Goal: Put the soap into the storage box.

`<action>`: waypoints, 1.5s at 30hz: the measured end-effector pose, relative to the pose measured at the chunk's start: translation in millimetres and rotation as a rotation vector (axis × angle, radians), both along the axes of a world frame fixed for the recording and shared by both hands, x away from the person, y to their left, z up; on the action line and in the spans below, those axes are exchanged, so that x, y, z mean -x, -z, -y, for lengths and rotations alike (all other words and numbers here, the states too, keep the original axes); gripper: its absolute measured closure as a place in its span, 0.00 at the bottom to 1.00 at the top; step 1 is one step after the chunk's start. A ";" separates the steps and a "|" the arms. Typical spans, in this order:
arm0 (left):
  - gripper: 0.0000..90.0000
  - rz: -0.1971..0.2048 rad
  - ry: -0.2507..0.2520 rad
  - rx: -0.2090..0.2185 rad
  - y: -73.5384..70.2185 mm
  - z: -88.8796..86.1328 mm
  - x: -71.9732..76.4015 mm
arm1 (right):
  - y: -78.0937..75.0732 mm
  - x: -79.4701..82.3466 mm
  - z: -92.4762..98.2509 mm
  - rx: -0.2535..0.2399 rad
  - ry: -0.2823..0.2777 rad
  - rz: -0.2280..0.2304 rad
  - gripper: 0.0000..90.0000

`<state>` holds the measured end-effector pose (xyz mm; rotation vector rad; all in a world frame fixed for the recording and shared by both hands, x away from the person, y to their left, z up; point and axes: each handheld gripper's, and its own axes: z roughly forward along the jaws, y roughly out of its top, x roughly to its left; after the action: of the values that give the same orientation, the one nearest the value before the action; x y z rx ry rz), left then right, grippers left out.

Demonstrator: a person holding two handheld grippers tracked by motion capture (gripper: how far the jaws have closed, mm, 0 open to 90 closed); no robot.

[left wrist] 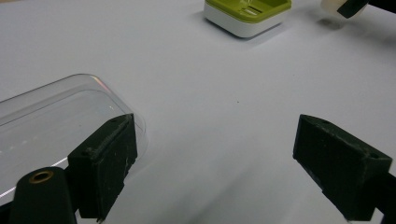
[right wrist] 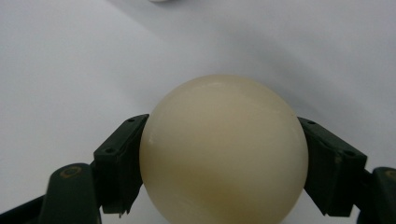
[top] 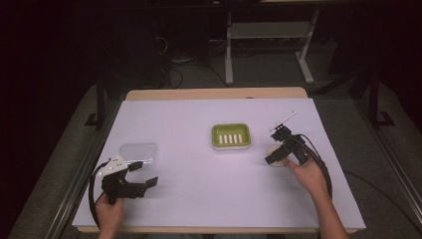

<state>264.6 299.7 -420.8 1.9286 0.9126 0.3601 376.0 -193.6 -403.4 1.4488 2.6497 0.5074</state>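
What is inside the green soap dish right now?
The green soap dish holds nothing: its slotted insert lies bare. The cream soap bar sits clamped in the right gripper. Whatever lies beneath the insert is covered.

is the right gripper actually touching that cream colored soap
Touching. In the right gripper view, both jaws of the right gripper press flush against opposite sides of the cream soap, with no gap at either side.

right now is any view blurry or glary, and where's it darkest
High view: room beyond the table is near black. Left gripper view: glare streak on the clear lid, dish sharp. Right gripper view: soap in the right claw is soft-focused, with a faint sheen.
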 end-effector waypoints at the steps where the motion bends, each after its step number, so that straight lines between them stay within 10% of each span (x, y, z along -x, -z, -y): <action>1: 0.14 0.000 -0.001 0.002 0.0 0.1 0.0 | -0.3 -0.4 -0.8 -0.002 -0.005 0.003 0.26; 45: 0.14 0.002 -0.001 0.006 -1.7 0.9 1.6 | -27.4 -31.0 -72.2 0.001 -0.130 0.028 0.26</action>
<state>263.0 298.8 -419.1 1.9223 0.9117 0.3598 407.0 -121.4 -376.0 1.2647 2.7340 0.5331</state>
